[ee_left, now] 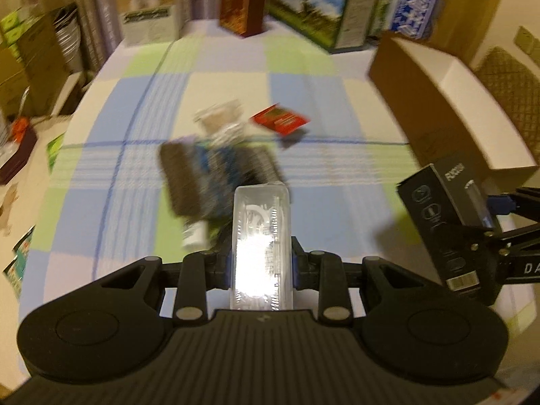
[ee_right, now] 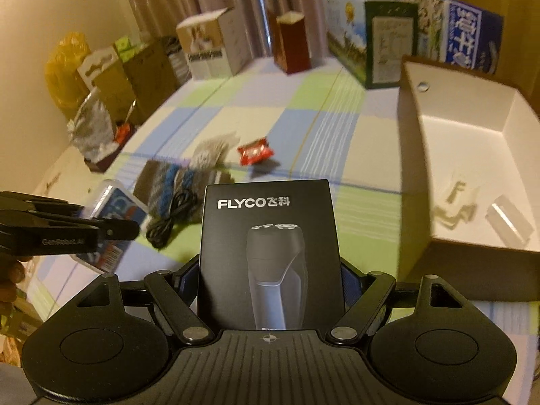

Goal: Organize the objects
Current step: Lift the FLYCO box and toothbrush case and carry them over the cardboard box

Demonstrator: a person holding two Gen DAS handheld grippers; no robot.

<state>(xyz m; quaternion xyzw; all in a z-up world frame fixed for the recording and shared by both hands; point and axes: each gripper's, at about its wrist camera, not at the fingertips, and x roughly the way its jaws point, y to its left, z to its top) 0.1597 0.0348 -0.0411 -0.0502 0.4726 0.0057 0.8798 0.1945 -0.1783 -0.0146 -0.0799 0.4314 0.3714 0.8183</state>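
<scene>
Left side: stacked cartons (ee_right: 111, 77) and a yellow bag (ee_right: 65, 67) stand off the table's left edge, beyond the checked tablecloth (ee_left: 303, 77).

The left gripper (ee_left: 261, 263) is clenched on a clear plastic case (ee_left: 261, 236), held end-on above the cloth. In the right wrist view this case shows a blue and red printed face.

Beneath and ahead of it lie a striped knit item (ee_right: 168, 182), a coiled black cable (ee_right: 172, 216), a pale crumpled wrapper (ee_right: 212, 150) and a red packet (ee_right: 254, 152), all loose mid-table and blurred.

The right gripper (ee_right: 270, 280) grasps a black FLYCO shaver box (ee_right: 270, 253) by its sides, upright, clear of the cloth.

Far edge: upright boxes (ee_right: 290, 42) line the back of the table before a curtain.

Right side: an open cardboard box (ee_right: 472, 128), white inside, sits at the table's right edge, holding small clear pieces. Bare cloth lies between the loose items and this box.
</scene>
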